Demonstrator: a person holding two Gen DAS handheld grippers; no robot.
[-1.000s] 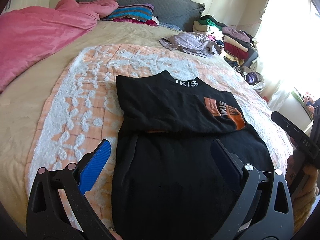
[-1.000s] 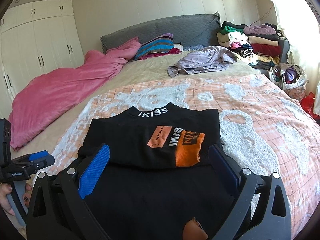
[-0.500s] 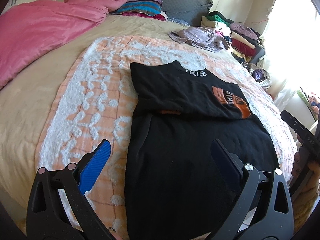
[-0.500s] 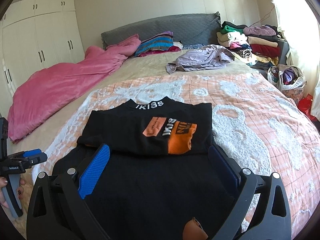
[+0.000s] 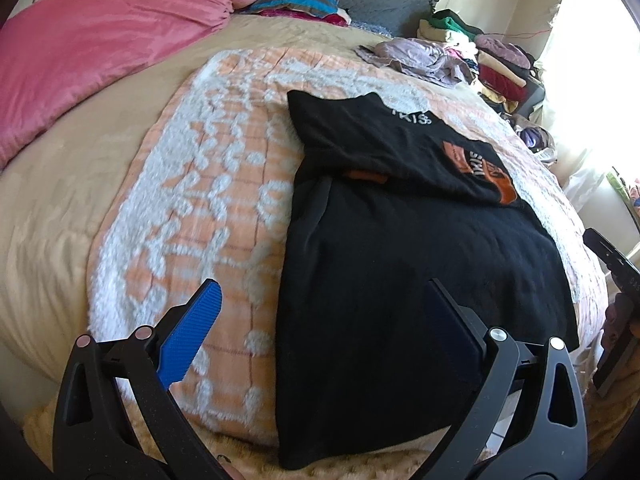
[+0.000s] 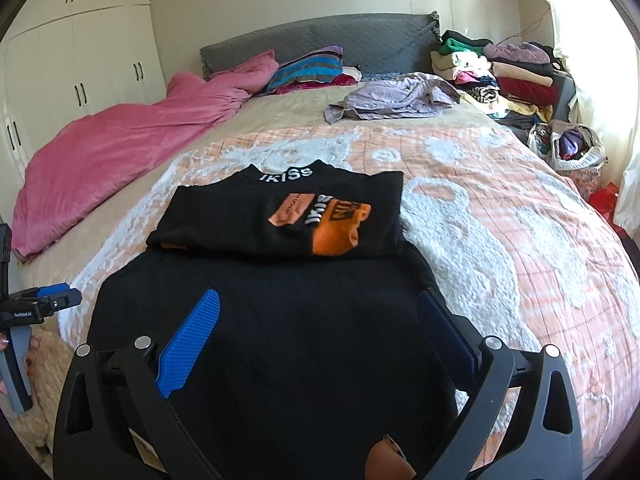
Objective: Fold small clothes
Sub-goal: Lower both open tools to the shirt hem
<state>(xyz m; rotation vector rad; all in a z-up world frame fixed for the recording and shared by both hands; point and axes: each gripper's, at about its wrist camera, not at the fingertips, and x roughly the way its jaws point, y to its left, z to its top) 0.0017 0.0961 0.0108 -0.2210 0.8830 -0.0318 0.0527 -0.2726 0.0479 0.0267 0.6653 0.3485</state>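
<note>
A wide bed (image 6: 520,240) is filling both views, and an orange-and-white patterned blanket (image 6: 500,208) is lying spread over its near half. A pink duvet (image 6: 132,140) is lying bunched toward ten o'clock in the right wrist view, with a grey headboard (image 6: 320,36) sitting at twelve o'clock and white wardrobe doors (image 6: 80,60) standing beyond it on the left. A black garment (image 6: 300,320) is lying flat on the blanket at the centre of the right wrist view, its lower edge hanging at the near edge of the bed; its top part is lying folded down over the body, showing an orange print (image 6: 328,220) and white lettering at the collar. A crumpled lilac garment (image 6: 392,96) is resting at one o'clock, and a pile of folded clothes (image 6: 500,72) is sitting beside the bed at two o'clock. The right gripper (image 6: 318,334) is hovering over the garment's lower half with fingers spread wide, gripping nothing. The left gripper (image 5: 322,330) is hanging over the garment's left edge, likewise spread apart and empty, one blue pad (image 5: 192,332) showing above the blanket.
</note>
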